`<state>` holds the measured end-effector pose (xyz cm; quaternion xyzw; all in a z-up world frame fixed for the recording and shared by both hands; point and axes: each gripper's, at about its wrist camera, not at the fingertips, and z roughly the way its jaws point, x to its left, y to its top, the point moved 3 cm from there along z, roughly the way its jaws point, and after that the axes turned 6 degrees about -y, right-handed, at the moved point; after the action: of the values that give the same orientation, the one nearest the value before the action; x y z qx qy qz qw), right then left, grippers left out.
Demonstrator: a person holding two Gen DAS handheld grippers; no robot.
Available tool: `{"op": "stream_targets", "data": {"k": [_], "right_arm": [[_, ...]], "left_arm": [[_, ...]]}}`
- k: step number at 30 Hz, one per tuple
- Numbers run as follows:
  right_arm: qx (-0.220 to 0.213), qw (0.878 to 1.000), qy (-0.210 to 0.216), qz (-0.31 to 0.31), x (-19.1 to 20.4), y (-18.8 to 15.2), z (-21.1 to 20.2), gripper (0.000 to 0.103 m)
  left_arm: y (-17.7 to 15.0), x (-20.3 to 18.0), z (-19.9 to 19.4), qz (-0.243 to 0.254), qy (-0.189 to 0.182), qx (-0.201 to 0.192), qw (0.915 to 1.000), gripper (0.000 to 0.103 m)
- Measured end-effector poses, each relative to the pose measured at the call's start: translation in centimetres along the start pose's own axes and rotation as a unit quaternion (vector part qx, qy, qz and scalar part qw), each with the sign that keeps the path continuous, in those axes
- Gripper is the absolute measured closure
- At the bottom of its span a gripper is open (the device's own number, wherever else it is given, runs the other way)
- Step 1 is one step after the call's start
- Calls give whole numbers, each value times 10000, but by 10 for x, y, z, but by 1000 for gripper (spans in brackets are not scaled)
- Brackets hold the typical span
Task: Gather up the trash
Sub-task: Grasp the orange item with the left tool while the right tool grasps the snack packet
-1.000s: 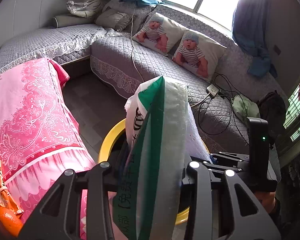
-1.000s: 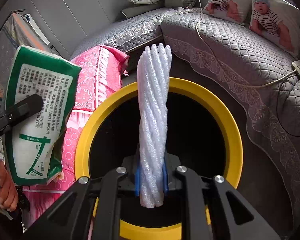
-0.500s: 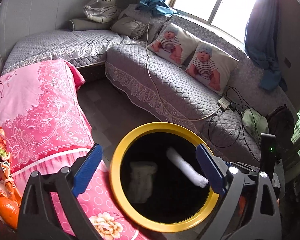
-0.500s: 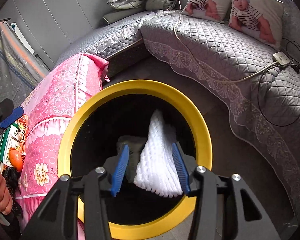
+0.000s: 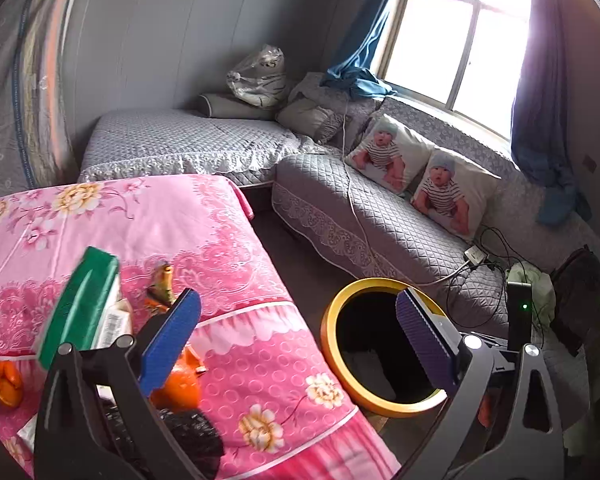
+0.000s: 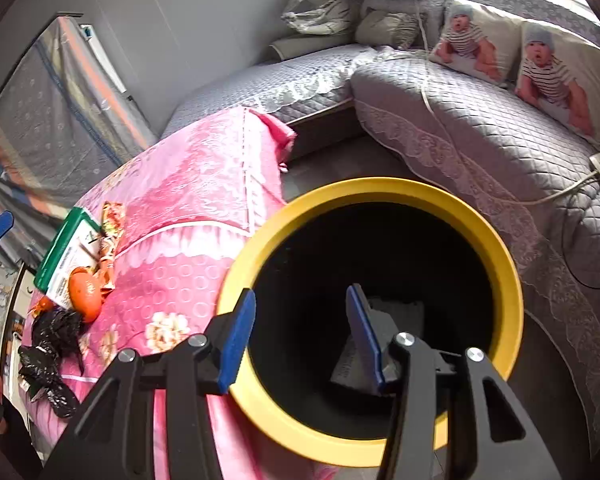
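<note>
Yellow-rimmed bin (image 6: 512, 272) is kept beside the pink-covered tabletop (image 5: 204, 232) so trash drops in easily; both empty grippers, left gripper (image 5: 300, 336) and right gripper (image 6: 300, 336), have just been opened, and litter is left on the cloth.

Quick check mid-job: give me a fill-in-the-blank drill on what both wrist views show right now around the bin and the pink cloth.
1. The bin beside the pink cloth has a rim coloured ____.
2. Both the left tool and the right tool hold ____ between their pads.
3. The green-edged packet lies on the ____ cloth.
4. The crumpled bag near the orange peel is coloured ____.

Missing words: yellow; nothing; pink; black
</note>
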<state>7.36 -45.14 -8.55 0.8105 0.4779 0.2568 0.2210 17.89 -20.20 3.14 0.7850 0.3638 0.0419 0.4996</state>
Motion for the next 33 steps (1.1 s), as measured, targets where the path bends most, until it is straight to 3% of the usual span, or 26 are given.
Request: {"op": "stream_targets", "data": {"k": [4,9,13,19,21,24,29,33], "right_arm": [[-26,9987,318,-391,43,-3,0,51],[-27,9943,667,-836,87,-14,0,46],[-19,9896,924,-1104,111,-22,-1,43],[-110,9823,1137,-1484,141,-29,-4,41],[-35,9804,1208,-1558,150,-30,-4,41],[29,9783,1220,-1677,160,-29,-4,41],[5,9766,1296,-1718,173,-23,-4,41],[-18,9747,1390,-1752,181,-22,-7,40]], "left_arm": [[-13,30,-51,23,440,-150,9989,8],[-39,79,-114,-134,1130,-64,9935,8],[-66,133,-162,-475,1944,249,9795,8],[-104,202,-212,-1080,2729,479,9548,8],[-116,218,-220,-1262,2793,515,9505,8],[-123,228,-214,-1258,2708,657,9521,8],[-107,246,-172,-583,2792,1008,9531,8],[-94,272,-135,-671,2486,1255,9581,8]]}}
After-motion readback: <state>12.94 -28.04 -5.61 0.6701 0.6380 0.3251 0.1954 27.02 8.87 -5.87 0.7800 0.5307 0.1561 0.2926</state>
